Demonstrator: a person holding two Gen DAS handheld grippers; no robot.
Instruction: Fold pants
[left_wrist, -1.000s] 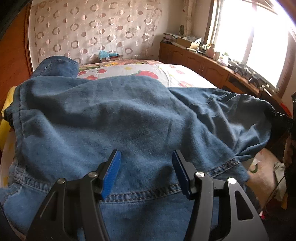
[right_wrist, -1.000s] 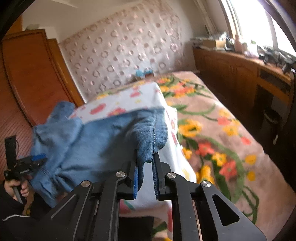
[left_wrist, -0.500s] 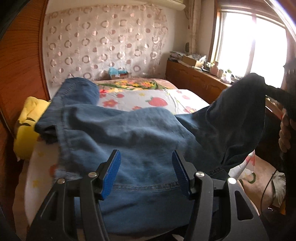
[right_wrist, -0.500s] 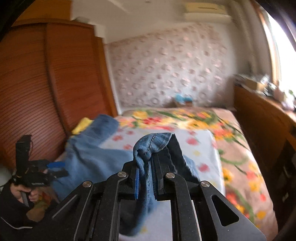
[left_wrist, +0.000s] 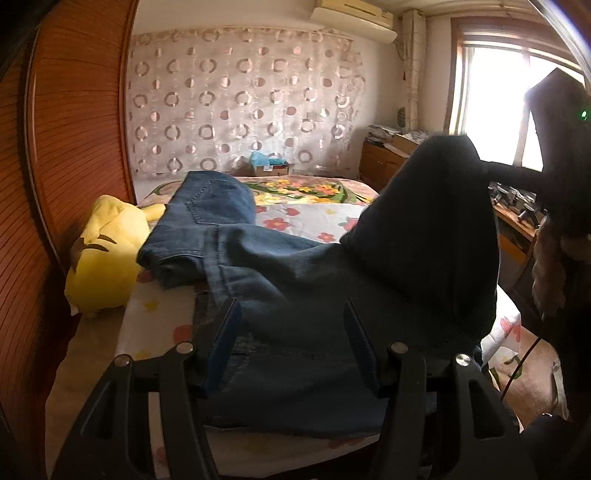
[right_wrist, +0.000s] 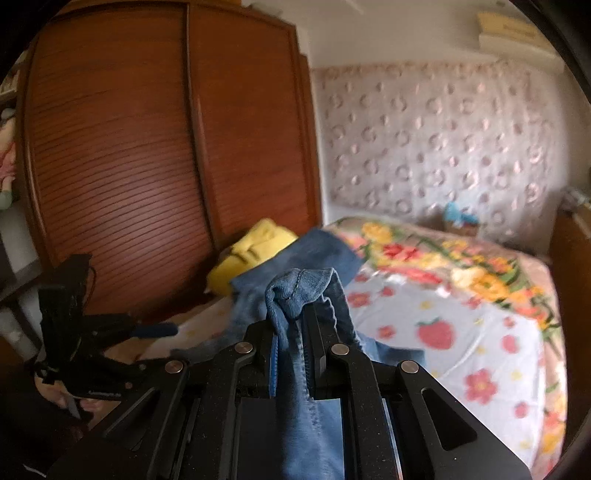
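Note:
Blue denim pants (left_wrist: 280, 280) lie across the near end of the bed, one part folded back by the yellow plush. My left gripper (left_wrist: 291, 325) is open and empty, hovering just above the denim at the bed's near edge. My right gripper (right_wrist: 293, 339) is shut on a bunched edge of the pants (right_wrist: 299, 291) and holds it high, so the cloth rises as a dark flap (left_wrist: 436, 229) at the right of the left wrist view. The left gripper also shows in the right wrist view (right_wrist: 110, 332) at lower left.
A yellow plush toy (left_wrist: 107, 254) lies at the bed's left edge against a wooden wardrobe (right_wrist: 147, 147). The bed has a flowered sheet (right_wrist: 461, 332). A wooden cabinet (left_wrist: 384, 162) stands under the window at right. A small box (left_wrist: 271, 166) sits at the bed's far end.
My right gripper has lifted the pants edge up and swung it leftward over the bed. My left gripper has pulled back toward the bed's near edge, still open.

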